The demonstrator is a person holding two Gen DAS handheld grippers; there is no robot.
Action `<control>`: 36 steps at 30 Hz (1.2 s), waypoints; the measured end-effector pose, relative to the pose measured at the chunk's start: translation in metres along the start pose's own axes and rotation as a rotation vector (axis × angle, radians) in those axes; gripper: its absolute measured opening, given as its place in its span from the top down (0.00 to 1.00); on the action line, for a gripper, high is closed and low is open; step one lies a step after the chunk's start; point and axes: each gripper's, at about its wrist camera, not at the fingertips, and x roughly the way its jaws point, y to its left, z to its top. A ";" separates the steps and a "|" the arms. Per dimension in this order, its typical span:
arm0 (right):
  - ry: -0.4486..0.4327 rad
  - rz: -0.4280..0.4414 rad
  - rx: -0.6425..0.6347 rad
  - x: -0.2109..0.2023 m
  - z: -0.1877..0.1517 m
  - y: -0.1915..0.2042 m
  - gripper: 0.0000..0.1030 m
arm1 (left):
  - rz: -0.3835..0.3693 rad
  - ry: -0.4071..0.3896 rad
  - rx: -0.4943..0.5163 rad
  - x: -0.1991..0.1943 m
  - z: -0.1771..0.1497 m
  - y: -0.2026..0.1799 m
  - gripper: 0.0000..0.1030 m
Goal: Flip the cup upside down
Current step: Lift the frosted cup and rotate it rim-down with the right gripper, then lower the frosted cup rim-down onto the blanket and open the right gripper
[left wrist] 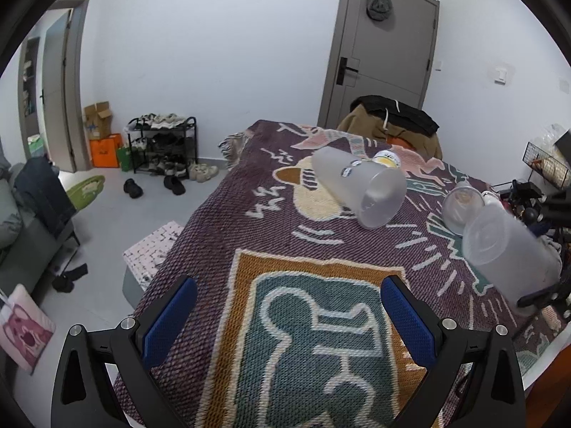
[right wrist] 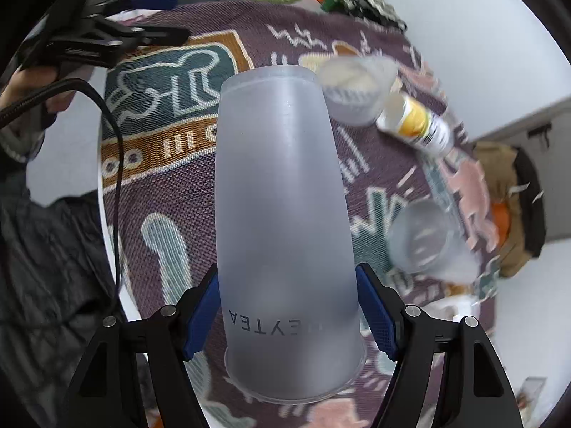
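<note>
- Right wrist view: the right gripper (right wrist: 287,315) squeezes a frosted plastic cup (right wrist: 285,214) between its blue pads (right wrist: 201,315). The cup's wide rim is closest to the camera and its flat bottom points away. Black letters near the rim read "EYTEA".
- The cup is held in the air above the woven blanket (right wrist: 178,196).
- Past the held cup, a second frosted cup (right wrist: 357,89) lies on its side on the blanket. A yellow and white bottle (right wrist: 415,125) lies just beside that one.
- To the right of the held cup, a clear cup (right wrist: 428,242) lies on the blanket too. It looks blurry.
- Left wrist view: the left gripper (left wrist: 289,315) is spread wide with nothing between its pads. It hangs over the blanket's green and orange picture (left wrist: 314,339).
- Farther off, against the white wall past the blanket, stand a black shoe rack (left wrist: 162,144) and a gray door (left wrist: 382,42).
</note>
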 end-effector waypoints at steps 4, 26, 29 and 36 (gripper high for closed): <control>0.058 0.053 0.074 0.026 0.001 -0.003 0.28 | 0.005 0.015 -0.024 0.002 -0.005 0.009 0.00; -0.181 0.198 0.656 -0.029 -0.078 -0.035 0.00 | -0.076 0.023 -0.119 0.001 -0.006 0.011 0.00; -0.286 0.222 0.769 -0.029 -0.105 -0.033 0.00 | -0.089 0.021 -0.131 -0.001 -0.004 0.010 0.00; -0.401 0.178 0.895 -0.016 -0.134 -0.032 0.00 | -0.146 0.056 -0.145 0.000 0.005 -0.006 0.00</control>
